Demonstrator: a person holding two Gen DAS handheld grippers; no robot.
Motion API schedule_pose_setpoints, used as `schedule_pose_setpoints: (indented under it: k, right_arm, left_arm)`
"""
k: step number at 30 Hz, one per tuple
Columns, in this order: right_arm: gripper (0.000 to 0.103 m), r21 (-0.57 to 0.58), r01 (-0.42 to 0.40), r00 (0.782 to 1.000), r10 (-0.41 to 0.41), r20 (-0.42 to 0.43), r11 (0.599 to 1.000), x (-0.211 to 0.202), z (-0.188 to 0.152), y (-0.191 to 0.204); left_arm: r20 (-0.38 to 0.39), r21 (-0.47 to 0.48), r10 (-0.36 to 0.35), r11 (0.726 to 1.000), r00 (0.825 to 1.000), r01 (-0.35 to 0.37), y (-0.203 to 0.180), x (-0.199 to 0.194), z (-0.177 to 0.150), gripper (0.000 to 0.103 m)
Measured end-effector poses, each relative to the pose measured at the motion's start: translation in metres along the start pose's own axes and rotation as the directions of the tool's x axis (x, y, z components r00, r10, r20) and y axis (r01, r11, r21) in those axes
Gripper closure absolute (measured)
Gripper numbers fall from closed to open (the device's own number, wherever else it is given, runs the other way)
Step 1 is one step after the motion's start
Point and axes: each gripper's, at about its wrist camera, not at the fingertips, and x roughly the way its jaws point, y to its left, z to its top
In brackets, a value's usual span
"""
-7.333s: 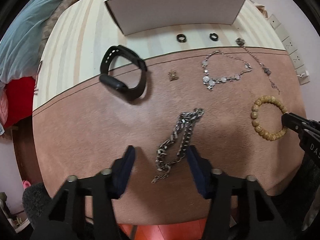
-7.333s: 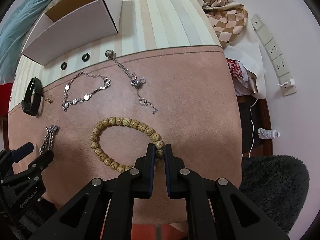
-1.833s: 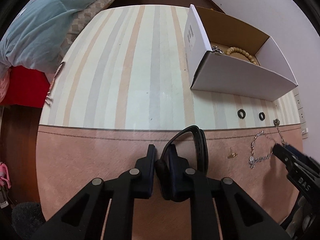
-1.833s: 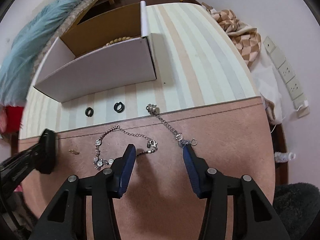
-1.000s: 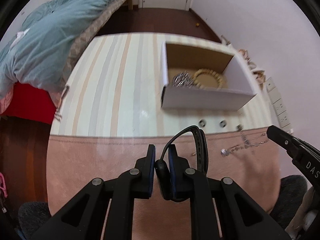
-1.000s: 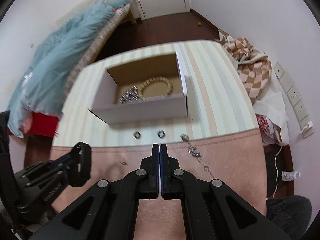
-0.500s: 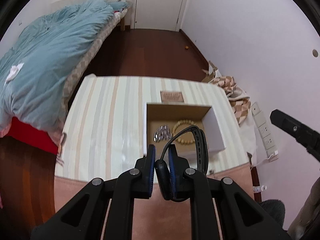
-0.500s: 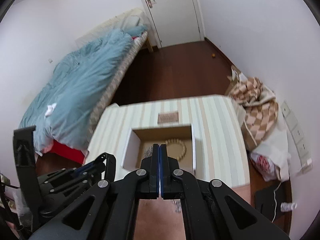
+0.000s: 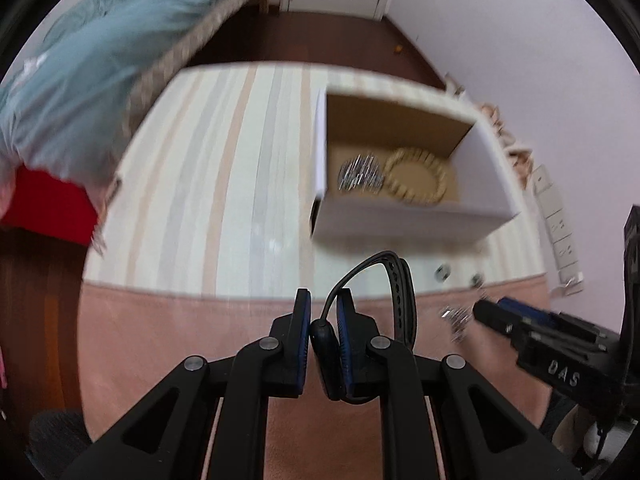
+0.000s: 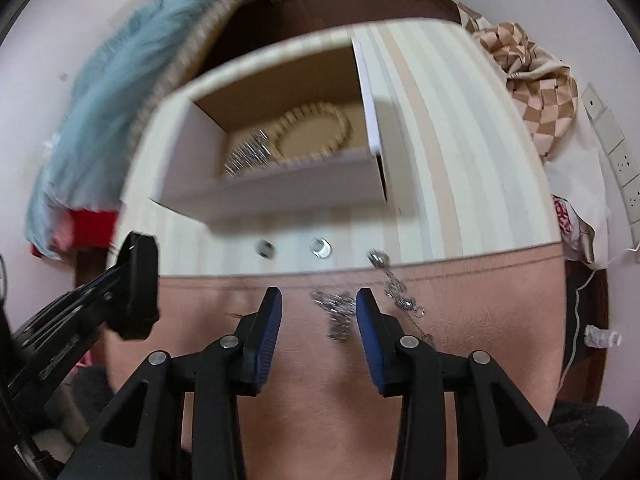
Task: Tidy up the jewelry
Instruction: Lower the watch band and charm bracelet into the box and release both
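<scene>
While left gripper (image 9: 323, 322) clamps the black wristband (image 9: 394, 292) above the pink mat (image 9: 160, 340), right gripper (image 10: 319, 314) is spread wide, empty — silver bracelet (image 10: 338, 312) lies between its fingers. Box (image 10: 280, 192) holds bead bracelet (image 10: 314, 132) and chain (image 10: 246, 154).

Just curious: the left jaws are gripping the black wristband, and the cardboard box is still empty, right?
Not quite. The left gripper does clamp the black wristband, but the cardboard box already holds a wooden bead bracelet and a silver chain, as the left wrist view shows.
</scene>
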Motion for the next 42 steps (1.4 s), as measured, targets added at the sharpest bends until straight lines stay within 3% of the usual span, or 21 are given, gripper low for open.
schedule_pose_setpoints:
  k: [4,6,11,20,31,36,42]
  right_arm:
    - [0.066,-0.023,0.060,0.998,-0.060,-0.027,0.998,0.026,-0.005,0.000]
    - [0.088,-0.064,0.076,0.997,-0.076,-0.003,0.995,0.028,-0.008,0.006]
    - [0.099,-0.060,0.054,0.997,-0.050,0.059,0.997,0.014,-0.010,0.013]
    - [0.099,-0.029,-0.076,0.979,0.080,0.188,0.997,-0.069,-0.002,0.019]
    - [0.099,-0.123,-0.148,0.930,0.180,0.319,0.981,-0.166,0.064,0.049]
    - [0.099,-0.141,-0.113,0.941,0.152,0.302,0.983,-0.158,0.098,0.054]
    - [0.099,-0.133,-0.073,0.969,0.102,0.225,0.988,-0.111,0.127,0.047]
  left_arm:
    - [-0.046,-0.024,0.005,1.000,0.999,-0.006,0.007,0.019,-0.011,0.093]
    - [-0.053,-0.030,0.004,1.000,0.999,-0.005,0.009,0.022,-0.012,0.093]
    - [-0.043,-0.027,0.001,1.000,0.999,-0.002,0.010,0.017,-0.010,0.093]
    - [0.019,-0.021,-0.050,0.998,0.999,0.051,0.006,-0.020,0.003,0.093]
    - [0.115,0.024,-0.116,0.993,0.987,0.114,-0.011,-0.072,0.059,0.093]
    - [0.107,0.064,-0.103,0.993,0.989,0.096,-0.020,-0.063,0.091,0.093]
    - [0.006,0.090,-0.091,0.992,0.996,0.090,-0.026,-0.021,0.114,0.092]
